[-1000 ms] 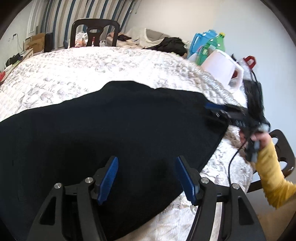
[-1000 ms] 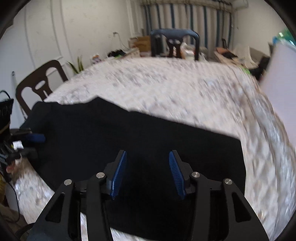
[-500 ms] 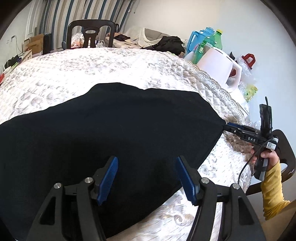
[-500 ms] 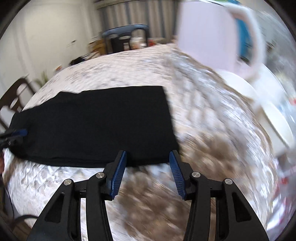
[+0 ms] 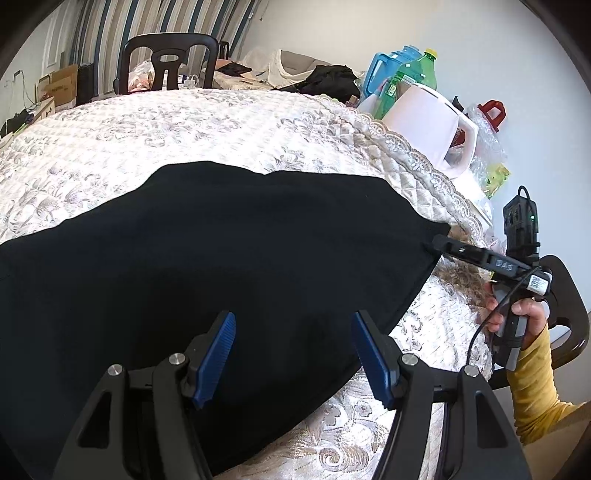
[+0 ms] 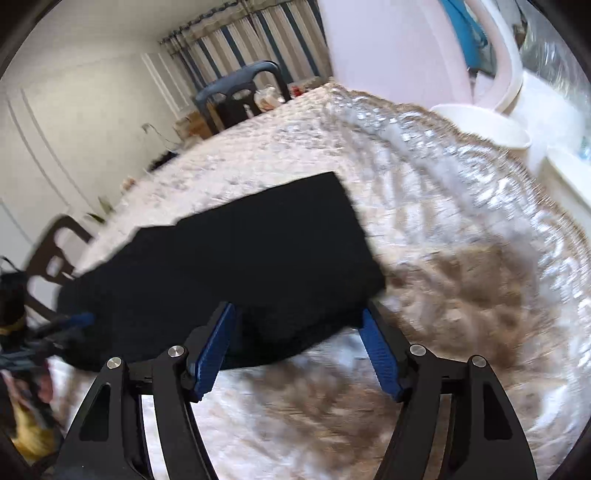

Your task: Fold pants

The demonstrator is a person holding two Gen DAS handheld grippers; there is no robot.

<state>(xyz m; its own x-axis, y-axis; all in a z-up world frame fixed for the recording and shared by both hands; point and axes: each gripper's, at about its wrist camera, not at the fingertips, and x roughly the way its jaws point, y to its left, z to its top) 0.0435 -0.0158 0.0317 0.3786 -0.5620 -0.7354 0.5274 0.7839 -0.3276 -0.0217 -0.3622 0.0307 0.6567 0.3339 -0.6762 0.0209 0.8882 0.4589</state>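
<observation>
Black pants [image 5: 221,258]: long axis runs between both hand-held grippers.
Right hand-held gripper [image 6: 297,347] just spread, straddling the corner untouched; left hand-held gripper [image 5: 291,354] spread above the cloth.

Daylit room with white walls [image 5: 369,26]. Striped curtains [image 5: 147,18] hang far ahead of the gripper, behind a dark chair [image 5: 168,61]. Cardboard boxes [image 5: 55,88] sit left; another chair [image 5: 569,295] stands right.

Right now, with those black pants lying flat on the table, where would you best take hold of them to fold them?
Probably the near right corner of the pants, coming in low from the table edge: flat cloth offers only edges, and that corner sits between the right gripper jaws.
</observation>
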